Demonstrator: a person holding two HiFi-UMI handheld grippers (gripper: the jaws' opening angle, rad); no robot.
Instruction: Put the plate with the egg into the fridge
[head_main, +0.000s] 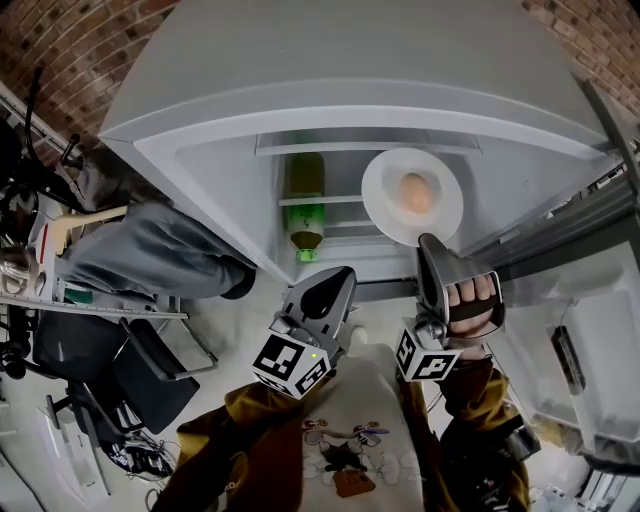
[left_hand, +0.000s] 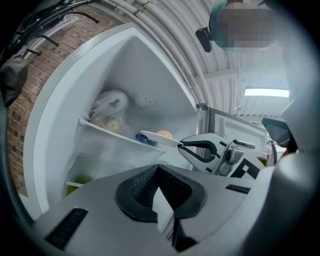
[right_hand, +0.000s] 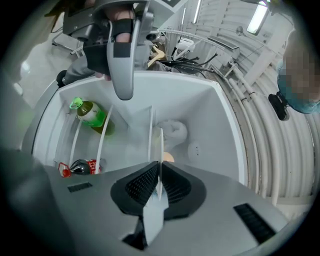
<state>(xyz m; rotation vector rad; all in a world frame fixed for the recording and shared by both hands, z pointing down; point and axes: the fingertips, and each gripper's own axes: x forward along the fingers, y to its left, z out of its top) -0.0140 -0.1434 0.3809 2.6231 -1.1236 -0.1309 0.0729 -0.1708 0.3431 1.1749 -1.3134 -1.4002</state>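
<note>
Brick walls back the open white fridge (head_main: 200, 150). Inside it, the right gripper (head_main: 430, 243) is clamped on the rim of the plate (head_main: 385, 215), level at a shelf, with the egg (head_main: 416, 193) on top. The left gripper (head_main: 325, 290) hovers outside, jaws together and empty.

We note smooth plate (head_main: 380, 190), matt egg (head_main: 416, 193), smooth plastic-looking fridge (head_main: 330, 60), rough brick wall (head_main: 70, 50) upper left.

A white bag (left_hand: 110, 107) sits on the fridge shelf (left_hand: 107, 131) (a green bottle (head_main: 305, 210) is lower down)
</note>
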